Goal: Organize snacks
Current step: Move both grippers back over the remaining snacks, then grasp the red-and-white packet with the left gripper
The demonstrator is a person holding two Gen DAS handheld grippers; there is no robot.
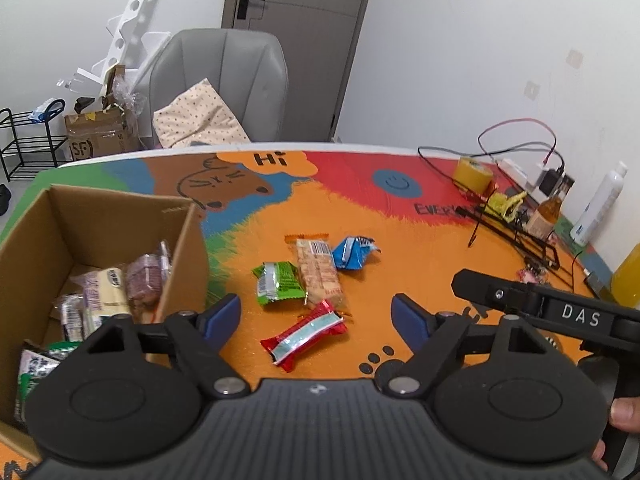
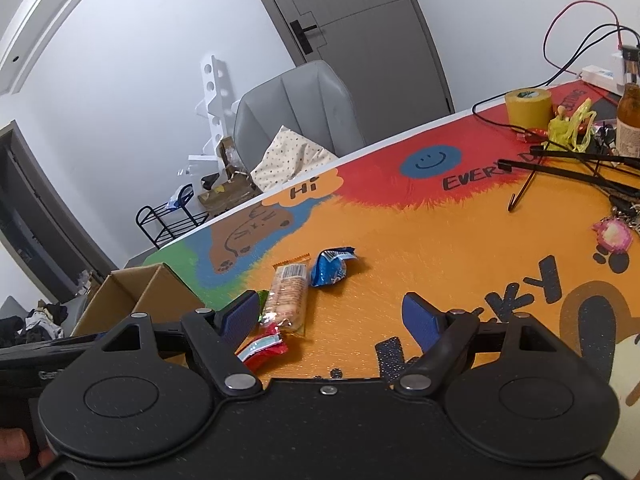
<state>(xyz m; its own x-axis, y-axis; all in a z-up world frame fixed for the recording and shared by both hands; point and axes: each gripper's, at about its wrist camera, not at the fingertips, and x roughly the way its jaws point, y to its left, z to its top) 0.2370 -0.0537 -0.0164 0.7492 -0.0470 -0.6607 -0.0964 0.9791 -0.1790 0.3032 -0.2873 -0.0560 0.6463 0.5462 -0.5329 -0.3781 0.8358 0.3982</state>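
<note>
Four snack packets lie on the colourful table mat (image 1: 420,248): a red one (image 1: 304,334), a green one (image 1: 278,282), a long orange-beige one (image 1: 318,270) and a blue one (image 1: 352,252). An open cardboard box (image 1: 120,208) at the left holds several wrapped snacks (image 1: 116,288). My left gripper (image 1: 318,320) is open and empty, just above the red packet. My right gripper (image 2: 332,316) is open and empty, over the mat right of the packets. The right wrist view shows the red packet (image 2: 262,350), orange-beige packet (image 2: 288,298), blue packet (image 2: 330,268) and box (image 2: 140,300).
At the table's right are a yellow tape roll (image 1: 474,174), wires (image 1: 516,136), black rods (image 1: 516,232), a brown bottle (image 1: 546,212), a white bottle (image 1: 598,204) and a pink keychain (image 2: 612,234). A grey chair (image 1: 220,80) stands behind the table.
</note>
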